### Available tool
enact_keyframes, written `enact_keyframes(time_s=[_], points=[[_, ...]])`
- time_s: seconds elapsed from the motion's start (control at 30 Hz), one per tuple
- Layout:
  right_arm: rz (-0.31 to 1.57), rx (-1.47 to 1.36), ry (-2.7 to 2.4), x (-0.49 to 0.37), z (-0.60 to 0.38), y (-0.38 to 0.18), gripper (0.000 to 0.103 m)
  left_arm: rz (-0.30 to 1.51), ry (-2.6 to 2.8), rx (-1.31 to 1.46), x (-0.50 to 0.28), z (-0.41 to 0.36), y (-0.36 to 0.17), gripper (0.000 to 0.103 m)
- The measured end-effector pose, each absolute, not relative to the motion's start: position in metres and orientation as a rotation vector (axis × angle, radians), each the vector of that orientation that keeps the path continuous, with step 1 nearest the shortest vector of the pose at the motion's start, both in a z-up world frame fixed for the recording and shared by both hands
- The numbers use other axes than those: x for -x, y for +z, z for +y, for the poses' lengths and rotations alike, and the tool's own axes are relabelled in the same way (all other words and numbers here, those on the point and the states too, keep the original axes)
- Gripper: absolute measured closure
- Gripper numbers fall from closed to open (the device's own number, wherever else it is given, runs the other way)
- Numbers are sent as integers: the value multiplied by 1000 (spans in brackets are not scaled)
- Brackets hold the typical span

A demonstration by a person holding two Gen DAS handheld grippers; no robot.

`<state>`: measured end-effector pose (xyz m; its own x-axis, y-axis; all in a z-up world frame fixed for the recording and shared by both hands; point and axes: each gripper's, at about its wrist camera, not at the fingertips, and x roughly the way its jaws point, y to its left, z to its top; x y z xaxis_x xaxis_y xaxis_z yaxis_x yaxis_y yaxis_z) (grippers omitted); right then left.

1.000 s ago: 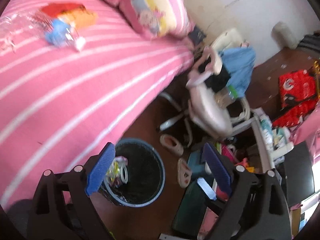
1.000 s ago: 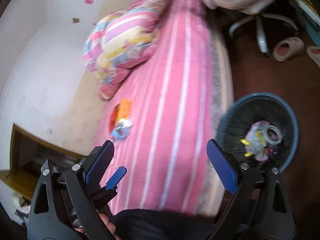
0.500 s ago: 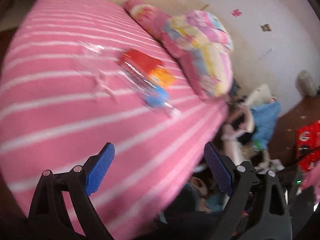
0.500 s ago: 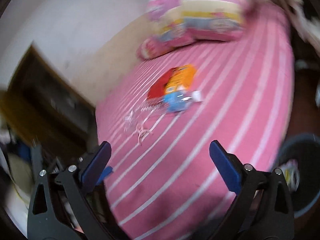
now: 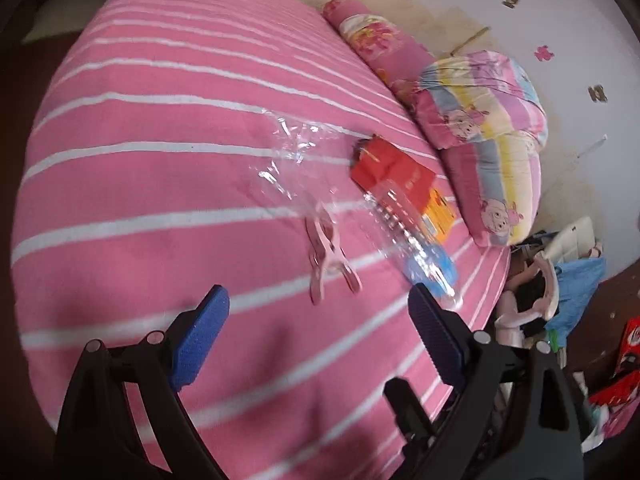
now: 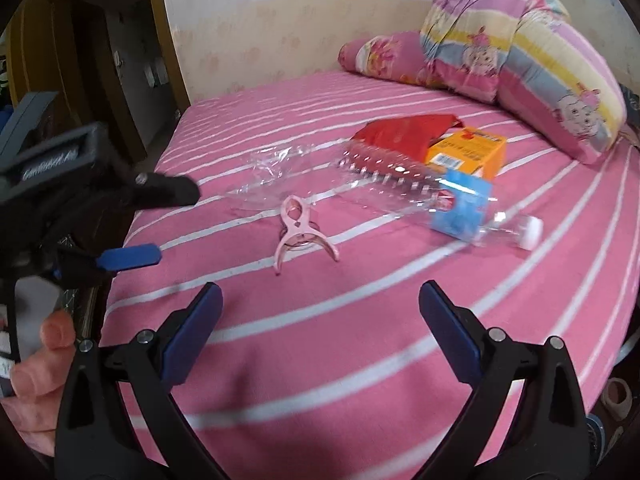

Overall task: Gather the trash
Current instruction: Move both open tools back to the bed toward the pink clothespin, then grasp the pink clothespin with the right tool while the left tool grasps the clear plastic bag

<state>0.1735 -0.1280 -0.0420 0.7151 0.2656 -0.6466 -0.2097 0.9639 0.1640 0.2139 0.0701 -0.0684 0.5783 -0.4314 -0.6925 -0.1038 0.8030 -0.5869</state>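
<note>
On the pink striped bed point(image 6: 360, 360) lie a clear plastic bottle point(image 6: 432, 196) with a blue label and white cap, a red packet point(image 6: 400, 132), an orange box point(image 6: 468, 152), crumpled clear plastic wrap point(image 6: 264, 176) and a pink clothes peg point(image 6: 298, 228). The same items show in the left wrist view: bottle point(image 5: 404, 236), red packet point(image 5: 392, 172), wrap point(image 5: 288, 160), peg point(image 5: 328, 252). My right gripper point(image 6: 320, 320) is open and empty, short of the peg. My left gripper point(image 5: 320, 324) is open and empty, just short of the peg and bottle; it also shows at the left of the right wrist view point(image 6: 128, 258).
A rolled striped quilt point(image 6: 520, 48) and a pink pillow point(image 6: 384, 56) lie at the head of the bed by the wall. A chair with clothes point(image 5: 560, 288) and floor clutter stand beyond the bed's right edge. A doorway point(image 6: 100, 72) is at the far left.
Both grippers have swung away from the blue trash bin on the floor and now face the bed, closer to the trash items. Both stayed open and empty.
</note>
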Motion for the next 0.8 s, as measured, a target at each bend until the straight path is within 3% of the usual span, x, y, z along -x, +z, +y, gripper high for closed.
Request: enact_keyframes(time_s=[0.4, 0.8], points=[[854, -37, 282, -244, -100, -73, 6, 1076, -163, 748, -284, 86, -108, 15], [917, 90, 264, -273, -78, -98, 9, 1070, -87, 580, -322, 71, -111, 17]])
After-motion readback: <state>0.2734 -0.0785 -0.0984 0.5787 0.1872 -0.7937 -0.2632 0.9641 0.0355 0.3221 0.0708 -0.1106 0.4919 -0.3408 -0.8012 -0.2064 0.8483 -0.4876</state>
